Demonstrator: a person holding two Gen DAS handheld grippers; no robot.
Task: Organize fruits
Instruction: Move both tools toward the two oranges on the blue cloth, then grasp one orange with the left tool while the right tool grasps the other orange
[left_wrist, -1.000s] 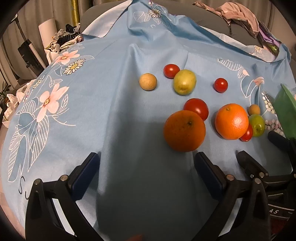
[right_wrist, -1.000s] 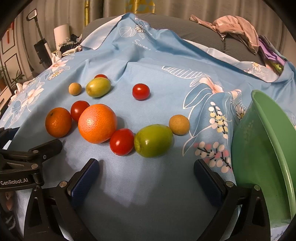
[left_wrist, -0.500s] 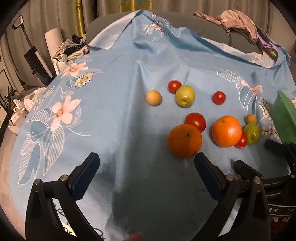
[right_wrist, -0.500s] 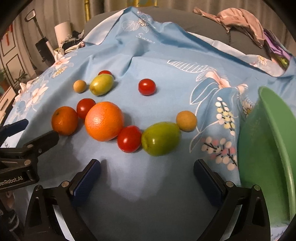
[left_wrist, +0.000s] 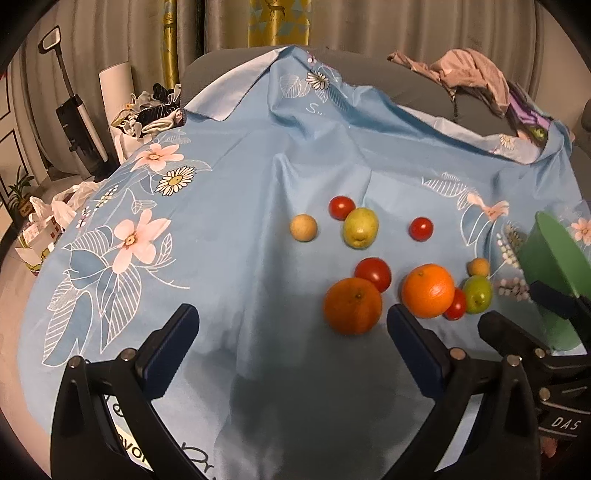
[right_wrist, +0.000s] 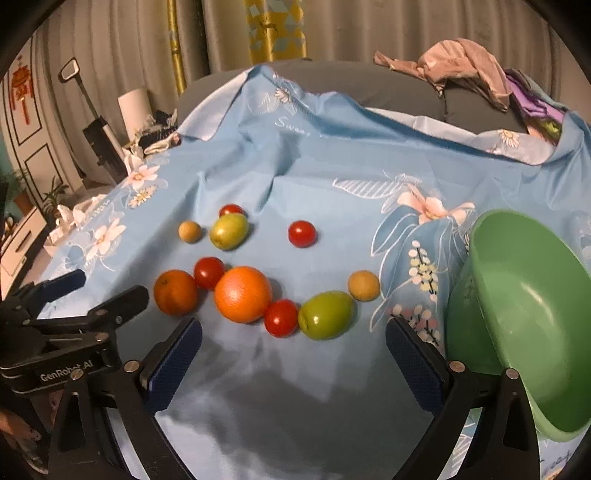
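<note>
Fruit lies loose on the blue flowered cloth (left_wrist: 229, 266): two oranges (left_wrist: 352, 305) (right_wrist: 243, 294), several red tomatoes (left_wrist: 373, 273) (right_wrist: 281, 317), two green fruits (left_wrist: 360, 227) (right_wrist: 326, 314) and two small tan ones (left_wrist: 303, 228) (right_wrist: 364, 285). My left gripper (left_wrist: 291, 325) hangs open above the cloth, just short of the nearer orange. The right gripper (right_wrist: 294, 332) sits wide, its jaws closing a little, with nothing between the pads; the tomato and green fruit lie just beyond its tips. A tilted green bowl (right_wrist: 524, 314) stands empty to its right.
The cloth drapes over a grey sofa (left_wrist: 406, 88) with crumpled clothes (right_wrist: 461, 62) at the back right. A vacuum (left_wrist: 74, 110), a white roll and bags stand on the floor to the left. Each gripper shows at the edge of the other's view.
Both grippers have lifted and drawn back from the cloth, so the fruit looks smaller and farther off and more of the room shows. No fruit has moved.
</note>
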